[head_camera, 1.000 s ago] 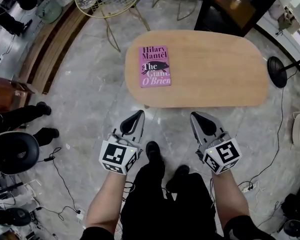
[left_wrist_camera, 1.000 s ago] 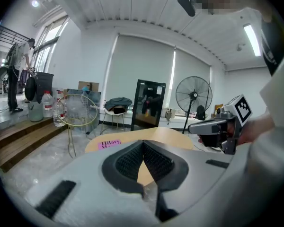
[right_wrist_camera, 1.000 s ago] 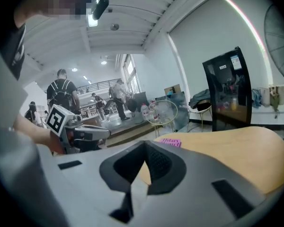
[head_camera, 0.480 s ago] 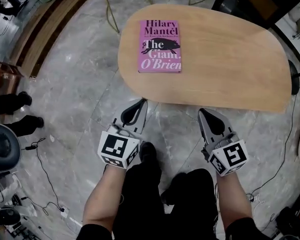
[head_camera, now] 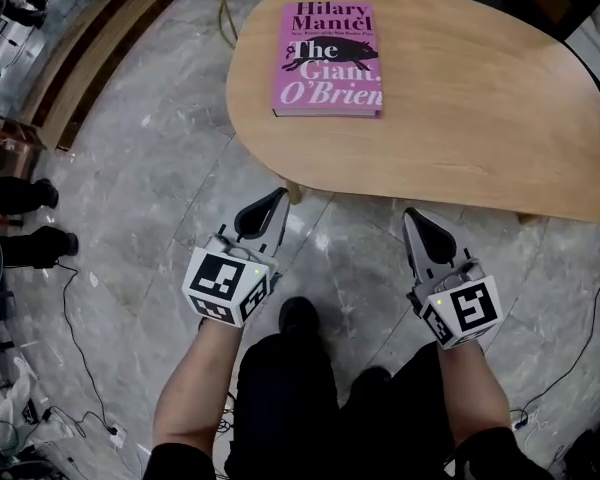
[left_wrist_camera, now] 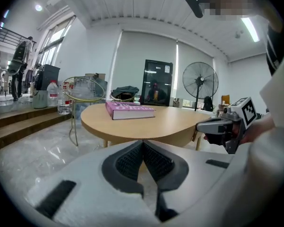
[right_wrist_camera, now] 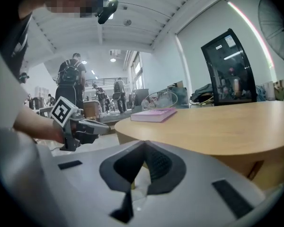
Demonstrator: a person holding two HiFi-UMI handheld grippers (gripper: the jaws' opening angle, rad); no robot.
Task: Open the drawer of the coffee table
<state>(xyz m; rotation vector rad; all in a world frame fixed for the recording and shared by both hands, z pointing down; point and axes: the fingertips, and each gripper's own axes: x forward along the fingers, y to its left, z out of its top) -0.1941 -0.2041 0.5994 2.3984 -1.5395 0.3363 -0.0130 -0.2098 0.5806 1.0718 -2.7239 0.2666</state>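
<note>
**Approach stage, before any contact.** The person stands at the near edge of the oval wooden coffee table (head_camera: 480, 98), a gripper in each hand. Both are held low over the marble floor (head_camera: 150, 198), short of the rim.

- **Left:** the left gripper (head_camera: 276, 199) has its jaws pressed together with nothing between them. It points toward the table close to a leg (head_camera: 294, 192).
- **Right:** the right gripper (head_camera: 411, 215) also has its jaws closed and empty. It is aimed at the rim further to the person's right.
- **Spacing:** the two grippers are well apart, and neither touches the table.
- **On the table:** a pink book (head_camera: 328, 58) lies flat on the far left part of the top, clear of both grippers.

The drawer shows in no view. From above, the top covers it. The gripper views show only the rim and a wooden part beneath the top at the right, and I cannot tell whether that is the drawer front.

**Judged step:** reaching, with the drawer presumably not yet opened. The next move calls for finding the drawer front or its handle under the rim. One pair of jaws must then part to take hold of it, or a closed tip must hook behind an edge. The pull should come straight and level toward the person so the drawer does not bind.
</note>
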